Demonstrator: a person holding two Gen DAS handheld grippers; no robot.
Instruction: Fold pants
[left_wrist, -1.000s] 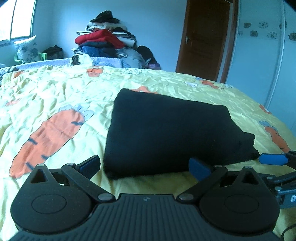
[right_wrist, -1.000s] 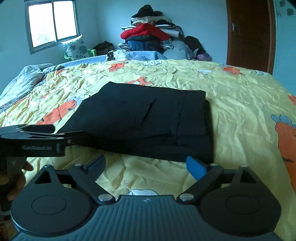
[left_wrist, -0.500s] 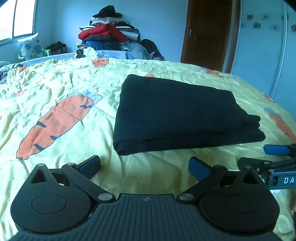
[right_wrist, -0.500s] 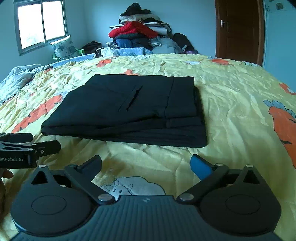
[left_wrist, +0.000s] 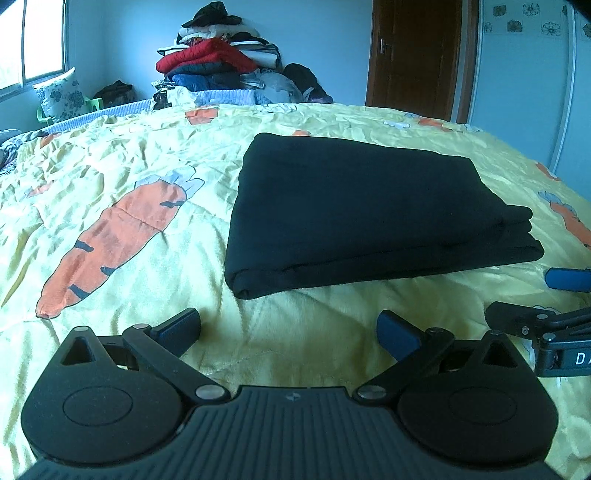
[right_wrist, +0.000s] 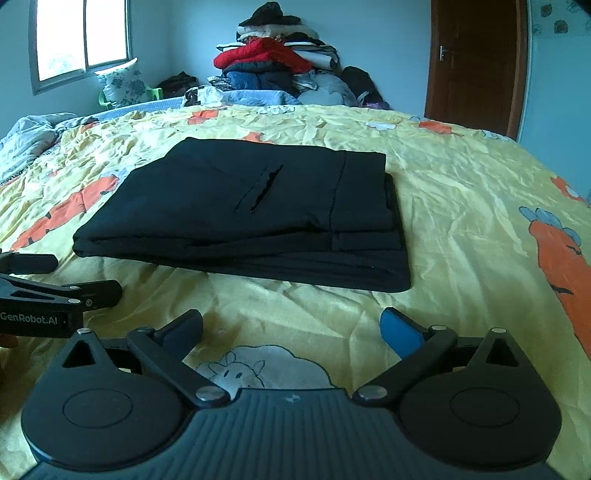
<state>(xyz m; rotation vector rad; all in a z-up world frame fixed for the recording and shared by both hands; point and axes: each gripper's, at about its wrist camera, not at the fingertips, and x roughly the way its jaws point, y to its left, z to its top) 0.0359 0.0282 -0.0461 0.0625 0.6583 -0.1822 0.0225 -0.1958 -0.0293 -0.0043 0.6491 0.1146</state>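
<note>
The black pants lie folded into a flat rectangular stack on the yellow carrot-print bedspread. They also show in the right wrist view, with a pocket slit on top. My left gripper is open and empty, just in front of the stack's near edge. My right gripper is open and empty, in front of the stack's near edge and apart from it. Each gripper shows at the edge of the other's view.
A pile of clothes stands beyond the far end of the bed. A brown door is at the back right, a window at the back left. A crumpled blanket lies at the bed's left side.
Both grippers have pulled back from the folded pants and lowered, so the stack now sits farther ahead. The pants have stayed still.
</note>
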